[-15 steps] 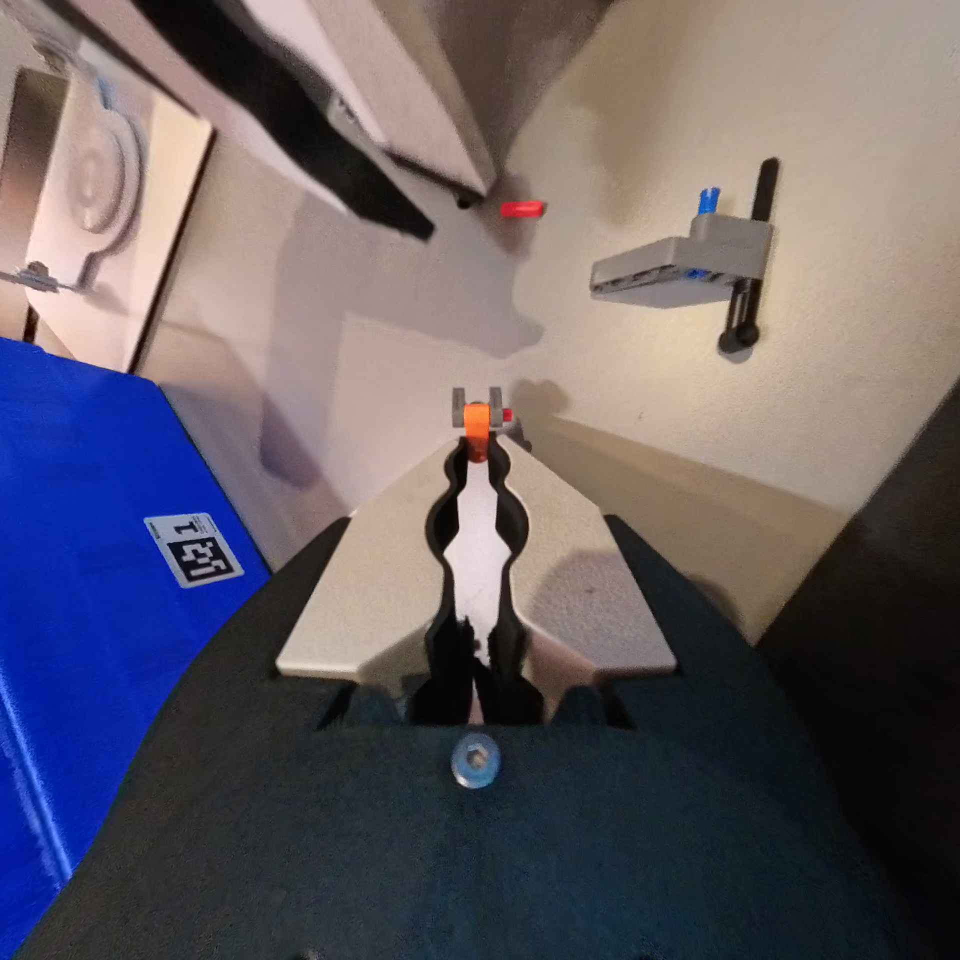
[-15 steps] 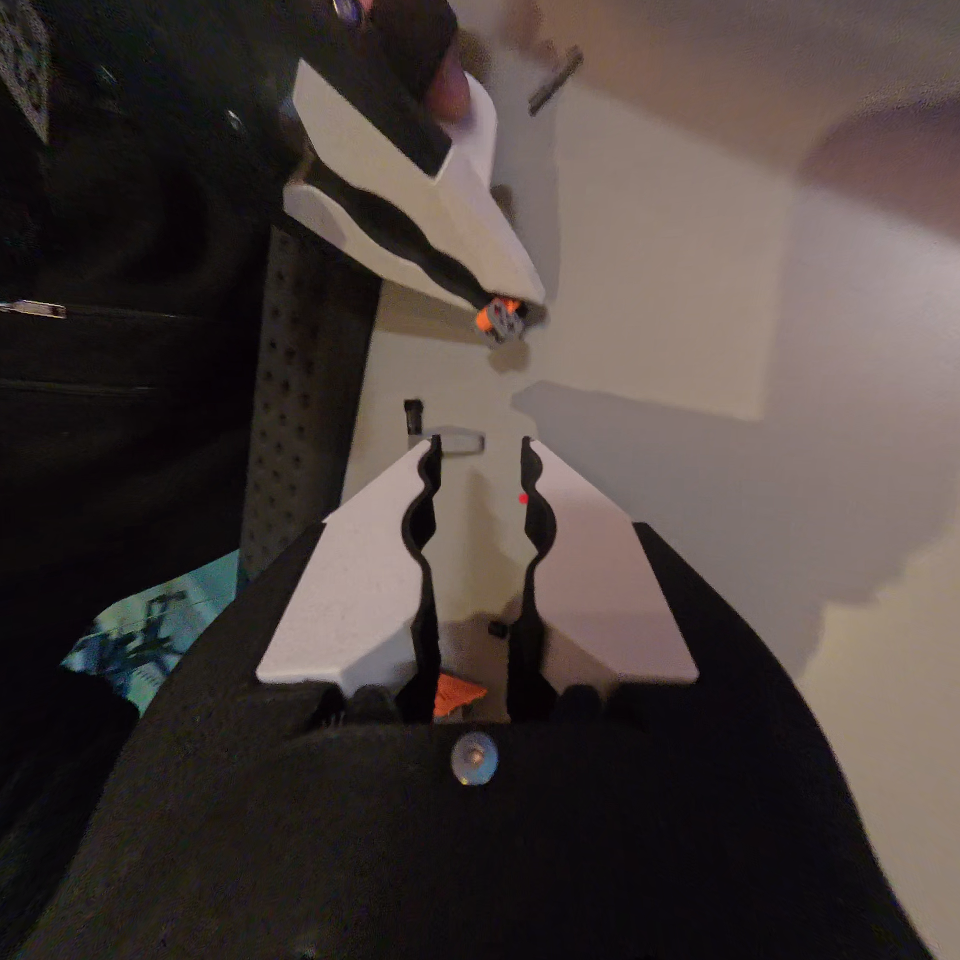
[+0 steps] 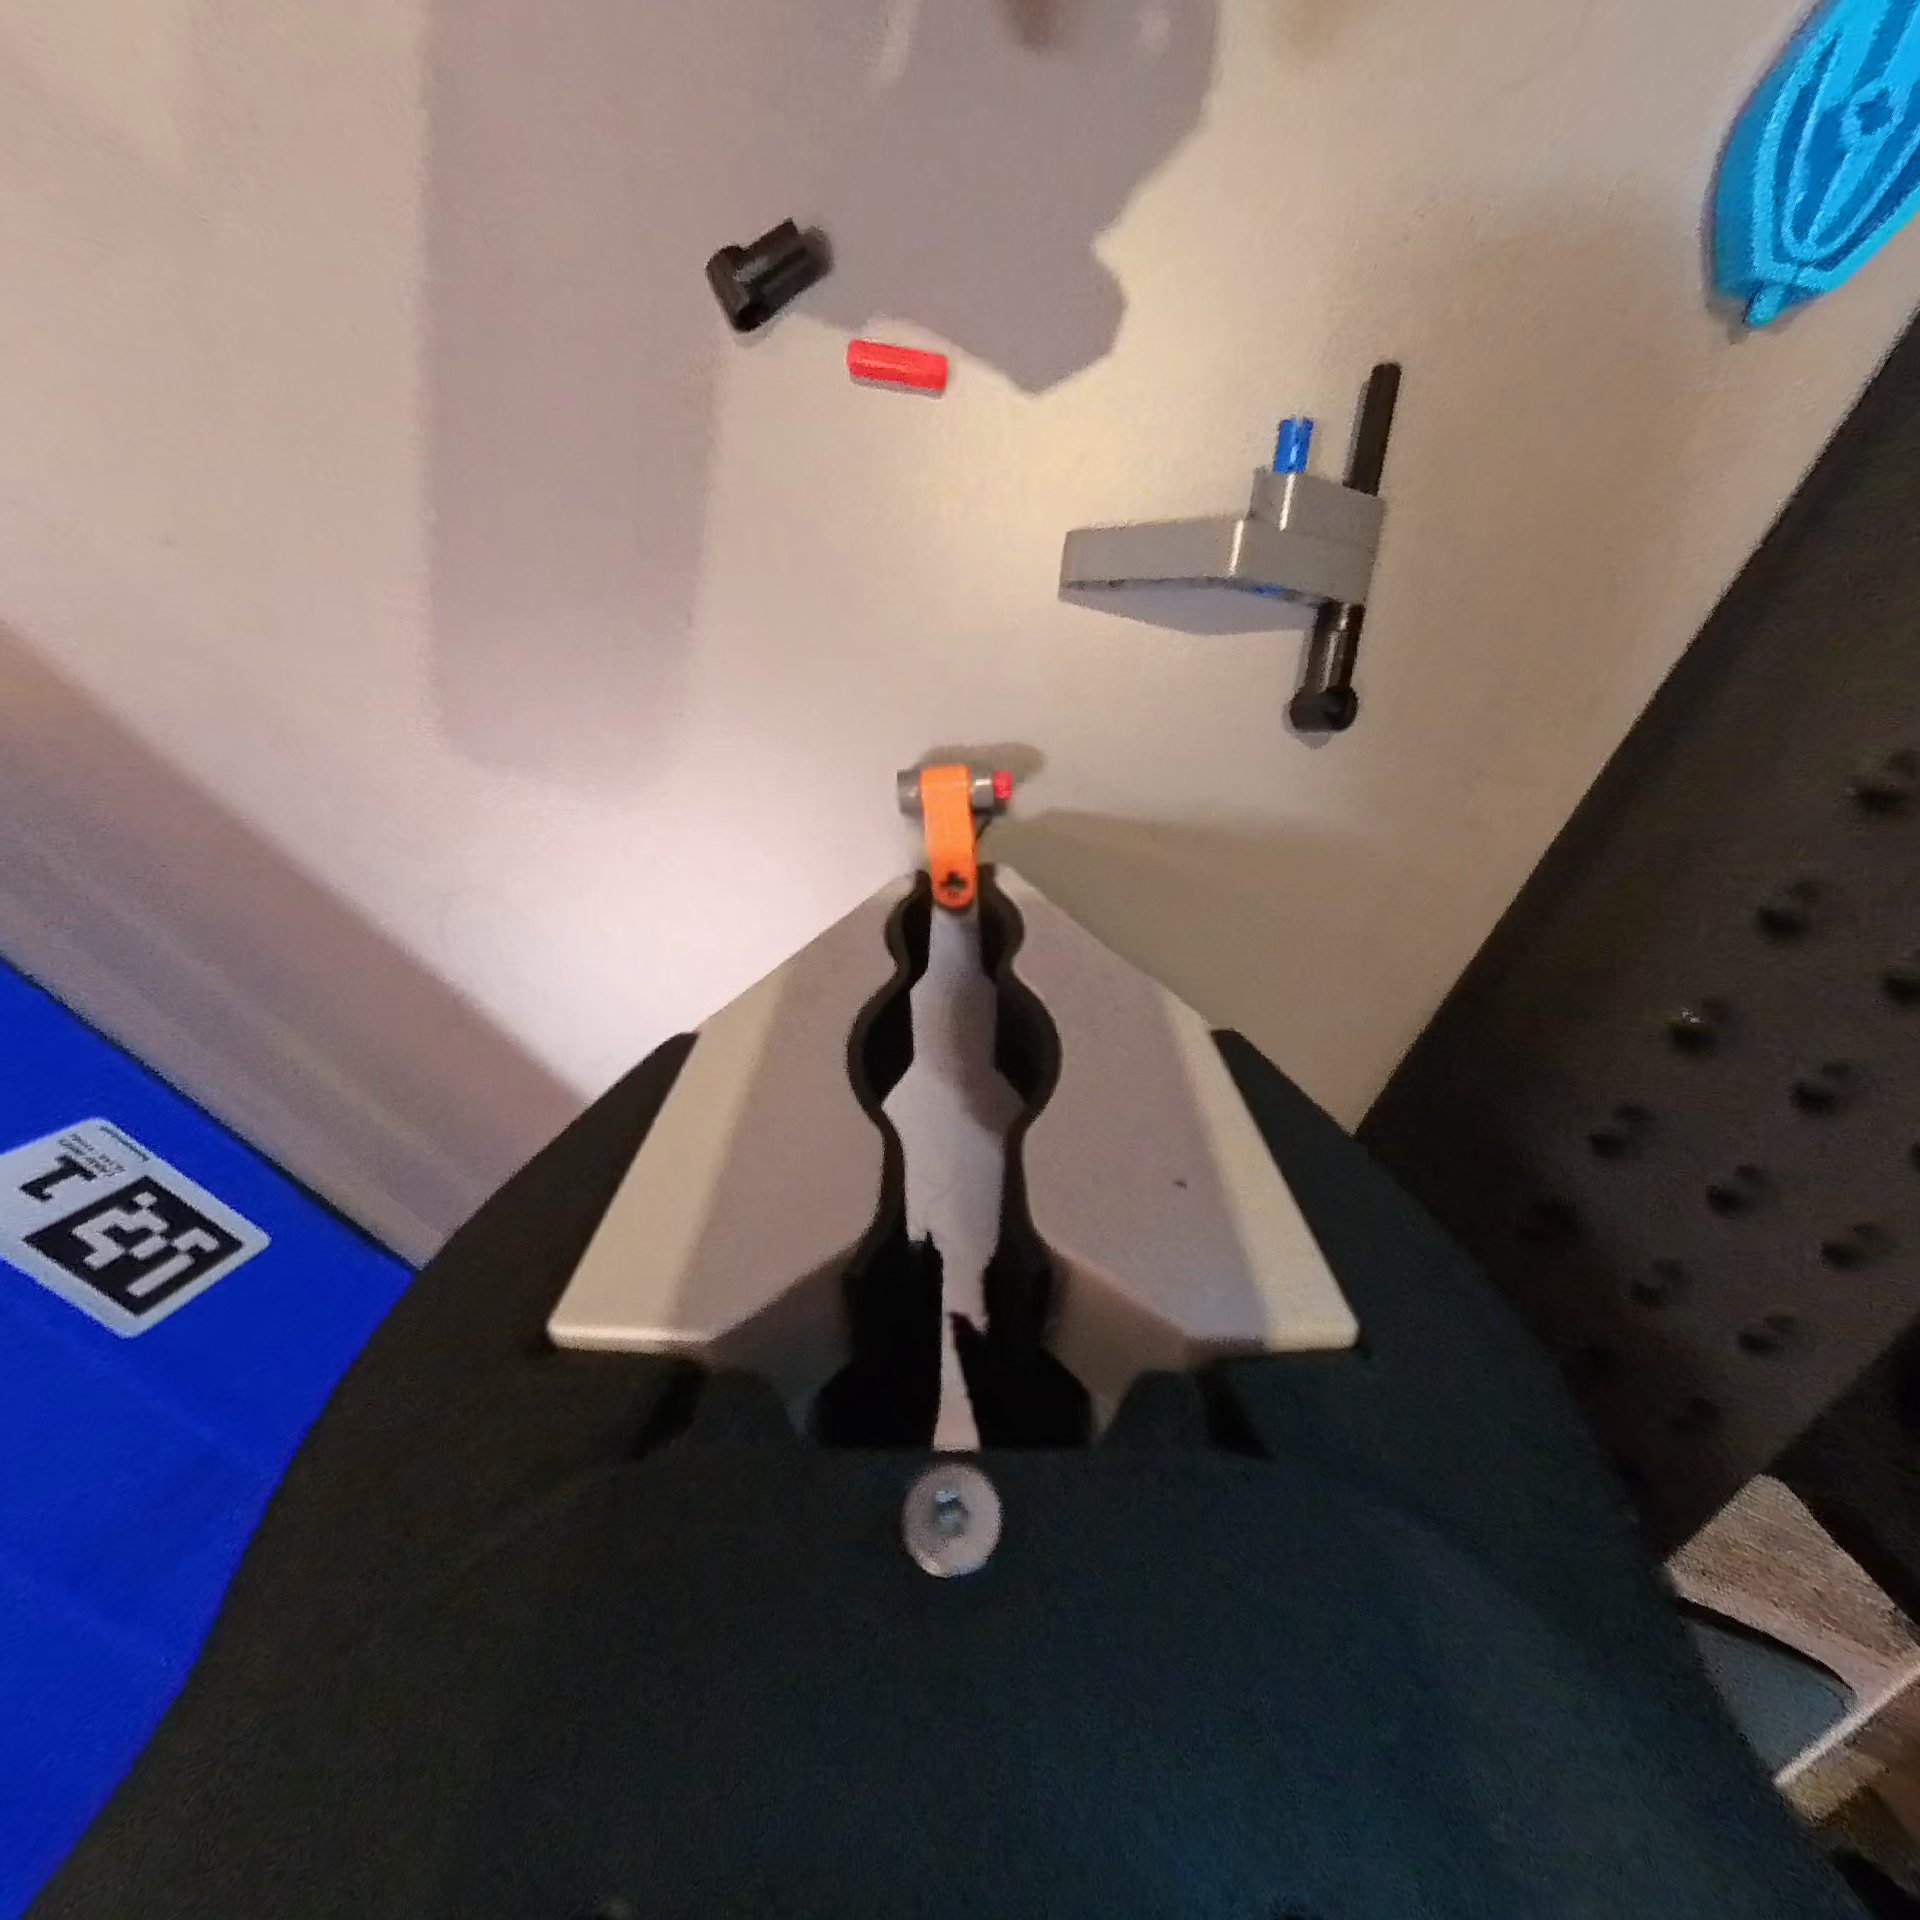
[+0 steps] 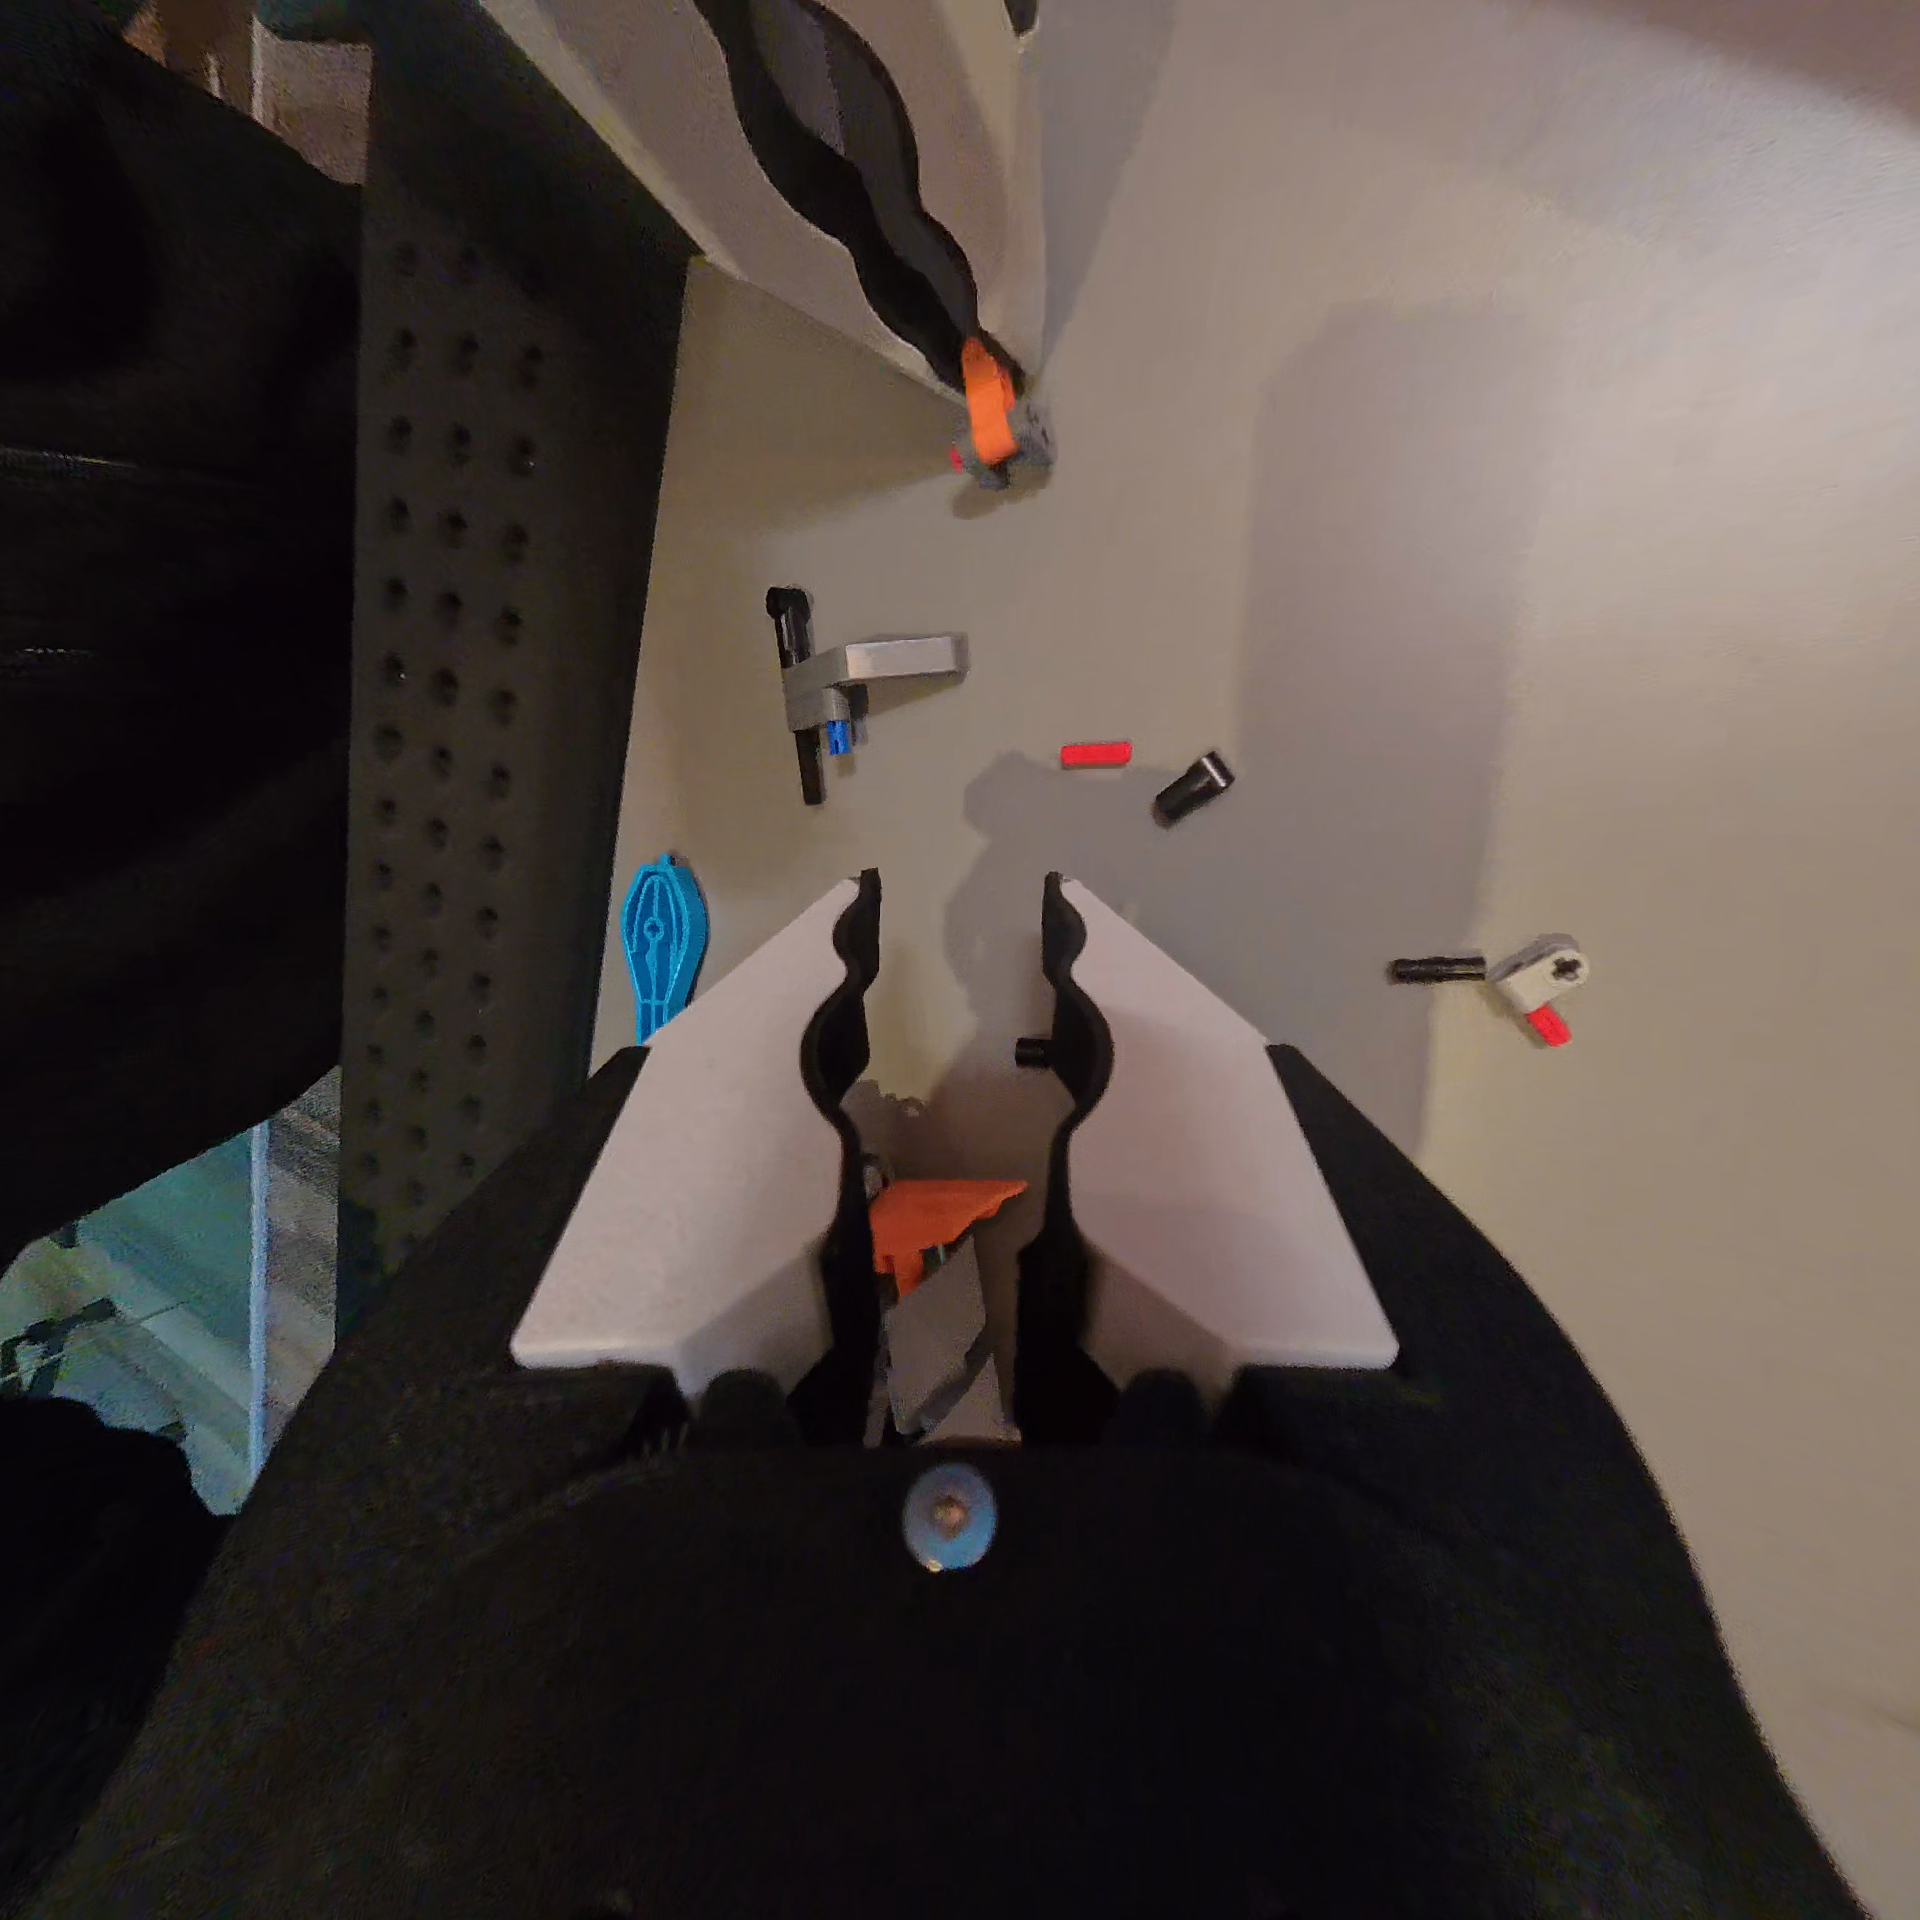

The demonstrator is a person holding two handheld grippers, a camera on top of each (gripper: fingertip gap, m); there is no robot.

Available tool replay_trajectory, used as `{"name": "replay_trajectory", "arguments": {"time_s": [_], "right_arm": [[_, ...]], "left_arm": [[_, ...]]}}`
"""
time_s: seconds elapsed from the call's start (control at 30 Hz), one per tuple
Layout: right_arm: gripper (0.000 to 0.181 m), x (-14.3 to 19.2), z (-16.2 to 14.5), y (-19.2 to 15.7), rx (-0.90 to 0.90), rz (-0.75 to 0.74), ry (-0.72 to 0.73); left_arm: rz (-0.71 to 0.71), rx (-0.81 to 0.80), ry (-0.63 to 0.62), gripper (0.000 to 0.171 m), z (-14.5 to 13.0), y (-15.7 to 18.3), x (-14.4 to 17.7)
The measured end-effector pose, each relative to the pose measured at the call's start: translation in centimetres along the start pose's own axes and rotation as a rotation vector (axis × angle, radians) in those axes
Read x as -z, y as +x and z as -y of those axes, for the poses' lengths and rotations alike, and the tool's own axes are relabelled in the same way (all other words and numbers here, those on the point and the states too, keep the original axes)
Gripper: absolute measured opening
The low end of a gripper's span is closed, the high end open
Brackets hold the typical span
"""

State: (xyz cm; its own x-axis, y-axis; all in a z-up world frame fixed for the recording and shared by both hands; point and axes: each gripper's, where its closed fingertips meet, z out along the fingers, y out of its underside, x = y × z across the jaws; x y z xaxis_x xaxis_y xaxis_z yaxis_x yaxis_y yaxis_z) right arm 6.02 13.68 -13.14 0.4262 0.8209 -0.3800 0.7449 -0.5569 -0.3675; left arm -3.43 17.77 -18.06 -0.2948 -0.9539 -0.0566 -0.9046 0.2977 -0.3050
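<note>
Left gripper (image 3: 954, 883) pinches the orange link (image 3: 951, 831) by its very end; a jolt could spill it onto the table (image 3: 312, 416). Right gripper (image 4: 961, 883) hangs spread and empty, near the red pin (image 4: 1095, 753) and black sleeve (image 4: 1191, 788).

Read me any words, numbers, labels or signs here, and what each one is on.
White sticker on the blue surface: a black square code, a large character and tiny print; I don't repeat writing.
Blue flat piece: raised pattern, no letters.
Small parts, including the orange piece in the left gripper: no writing visible.
</note>
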Motion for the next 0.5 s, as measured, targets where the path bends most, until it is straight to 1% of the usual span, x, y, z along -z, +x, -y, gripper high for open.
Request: {"name": "replay_trajectory", "arguments": {"time_s": [0.03,0.13,0.2,0.33,0.37,0.43,0.5], "right_arm": [[0.029,0.1,-0.1,0.0,0.001,-0.01,0.005],[0.03,0.6,-0.3,-0.1,0.01,-0.039,0.028],[0.028,1.2,-0.6,0.2,0.014,-0.083,0.04],[0.026,2.8,-0.9,1.2,-0.003,-0.199,0.078],[0.026,3.2,-1.0,1.9,-0.021,-0.245,0.086],[0.024,3.9,-1.4,3.5,-0.068,-0.352,0.098],[0.023,4.1,-1.9,4.8,-0.096,-0.428,0.093]], "left_arm": [[0.0,0.006,0.003,0.012,0.1,0.0,0.0],[-0.006,0.018,0.017,0.021,-0.1,0.2,0.2],[0.001,0.036,0.058,0.029,-0.2,0.2,0.6],[-0.003,0.062,0.182,0.032,-0.2,0.5,1.5],[0.006,0.073,0.22,0.031,-0.1,0.5,1.7],[0.037,0.102,0.252,0.032,-0.4,0.0,1.8],[0.072,0.115,0.296,0.032,-0.6,-0.5,1.9]]}}
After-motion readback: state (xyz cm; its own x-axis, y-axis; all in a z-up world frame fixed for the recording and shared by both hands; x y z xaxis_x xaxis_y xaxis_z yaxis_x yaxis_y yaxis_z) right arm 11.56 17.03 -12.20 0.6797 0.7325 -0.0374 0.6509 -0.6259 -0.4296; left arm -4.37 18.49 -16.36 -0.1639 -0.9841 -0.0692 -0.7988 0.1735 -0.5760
